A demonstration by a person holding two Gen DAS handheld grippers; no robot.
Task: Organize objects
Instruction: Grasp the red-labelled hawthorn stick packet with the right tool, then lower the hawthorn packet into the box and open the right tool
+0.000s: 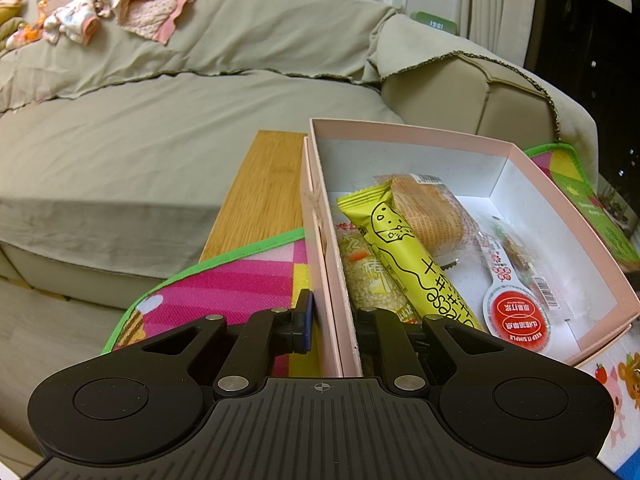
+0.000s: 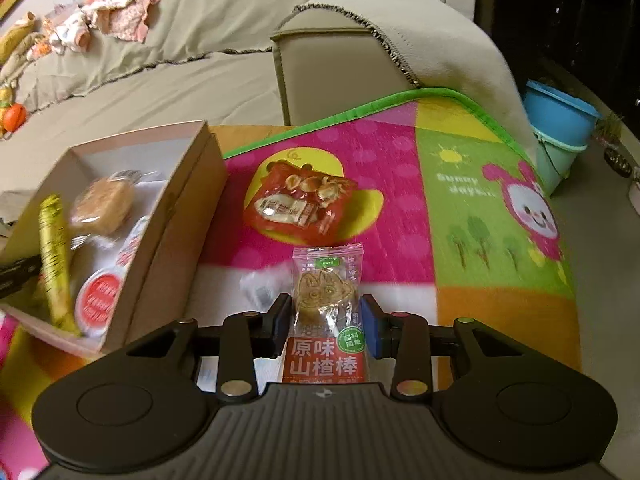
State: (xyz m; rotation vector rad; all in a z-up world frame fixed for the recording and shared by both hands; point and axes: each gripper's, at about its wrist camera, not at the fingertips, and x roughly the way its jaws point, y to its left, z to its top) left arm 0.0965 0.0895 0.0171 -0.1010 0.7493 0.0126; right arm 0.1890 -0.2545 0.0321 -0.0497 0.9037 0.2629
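Observation:
An open pink box (image 1: 520, 152) holds several snacks: a yellow stick packet (image 1: 404, 248), a wrapped round cake (image 1: 432, 216) and a white packet with red circles (image 1: 516, 312). My left gripper (image 1: 334, 320) is shut on the box's near left wall, one finger outside and one inside. In the right wrist view, my right gripper (image 2: 326, 320) is shut on a clear snack packet with a red label (image 2: 326, 288), held above the colourful mat (image 2: 400, 168). A red nut packet (image 2: 300, 204) lies on the mat just beyond it. The box (image 2: 180, 200) stands to the left.
A small clear wrapper (image 2: 256, 288) lies on the mat left of my right fingers. The mat covers a wooden table (image 1: 264, 192) set against a beige sofa (image 1: 160, 140) with clothes on its back. Blue buckets (image 2: 560, 120) stand on the floor at the right.

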